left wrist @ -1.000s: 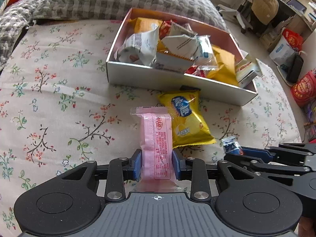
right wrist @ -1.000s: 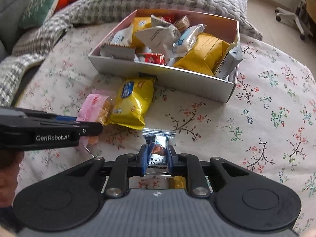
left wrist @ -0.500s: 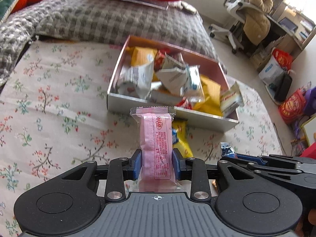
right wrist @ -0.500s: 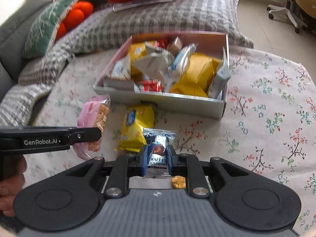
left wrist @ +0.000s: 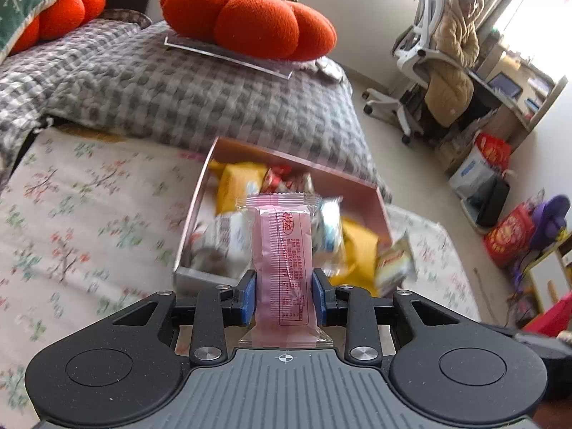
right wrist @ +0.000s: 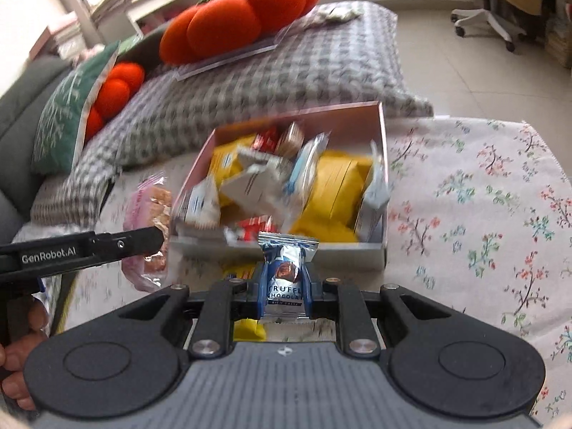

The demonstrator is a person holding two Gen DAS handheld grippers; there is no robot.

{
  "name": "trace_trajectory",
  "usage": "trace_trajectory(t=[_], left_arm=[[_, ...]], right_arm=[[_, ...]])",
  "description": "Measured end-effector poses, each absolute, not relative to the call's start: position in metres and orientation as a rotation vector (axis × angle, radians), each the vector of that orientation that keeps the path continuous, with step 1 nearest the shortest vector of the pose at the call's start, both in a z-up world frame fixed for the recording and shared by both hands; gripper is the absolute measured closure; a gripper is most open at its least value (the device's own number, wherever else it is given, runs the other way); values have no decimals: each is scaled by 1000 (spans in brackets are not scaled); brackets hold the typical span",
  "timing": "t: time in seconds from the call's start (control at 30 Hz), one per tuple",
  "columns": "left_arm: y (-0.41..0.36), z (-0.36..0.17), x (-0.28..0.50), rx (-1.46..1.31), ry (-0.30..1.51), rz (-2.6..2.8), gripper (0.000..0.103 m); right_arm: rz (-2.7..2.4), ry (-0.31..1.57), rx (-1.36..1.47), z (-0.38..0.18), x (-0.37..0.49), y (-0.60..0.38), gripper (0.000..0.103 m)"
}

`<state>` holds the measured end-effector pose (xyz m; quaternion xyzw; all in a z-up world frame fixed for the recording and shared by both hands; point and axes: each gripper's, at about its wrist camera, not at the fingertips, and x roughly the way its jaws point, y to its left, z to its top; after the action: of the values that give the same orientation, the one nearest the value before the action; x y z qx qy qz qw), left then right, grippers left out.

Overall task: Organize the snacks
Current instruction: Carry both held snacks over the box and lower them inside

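The left tool (left wrist: 284,295) is clamped on a pink wafer pack (left wrist: 282,268), the right tool (right wrist: 285,295) on a truffle chocolate (right wrist: 285,279); both are held just short of the snack box (right wrist: 382,178).

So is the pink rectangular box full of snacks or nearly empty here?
Full. The pink rectangular box is heaped with packets, such as a yellow bag and a white wrapper; some reach its rim.

pink wrapper (left wrist: 284,268) | floral cloth (left wrist: 89,221) | orange cushion (left wrist: 250,21) | grey-checked blanket (left wrist: 178,89)
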<state>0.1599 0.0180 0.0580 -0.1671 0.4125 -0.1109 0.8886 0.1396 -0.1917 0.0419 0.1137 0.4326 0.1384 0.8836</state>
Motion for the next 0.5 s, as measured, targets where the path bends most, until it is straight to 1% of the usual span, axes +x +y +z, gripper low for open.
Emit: trace_trajectory(t=[0.1, 0.3, 0.5], left_arm=[[12, 61, 176, -374, 849, -256, 74], [-11, 65, 218, -385, 823, -299, 74], [-34, 54, 251, -423, 840, -343, 74]], right_arm=[[264, 873, 272, 45, 153, -196, 86], [259, 847, 450, 48, 185, -215, 86], [219, 824, 579, 43, 217, -227, 86]])
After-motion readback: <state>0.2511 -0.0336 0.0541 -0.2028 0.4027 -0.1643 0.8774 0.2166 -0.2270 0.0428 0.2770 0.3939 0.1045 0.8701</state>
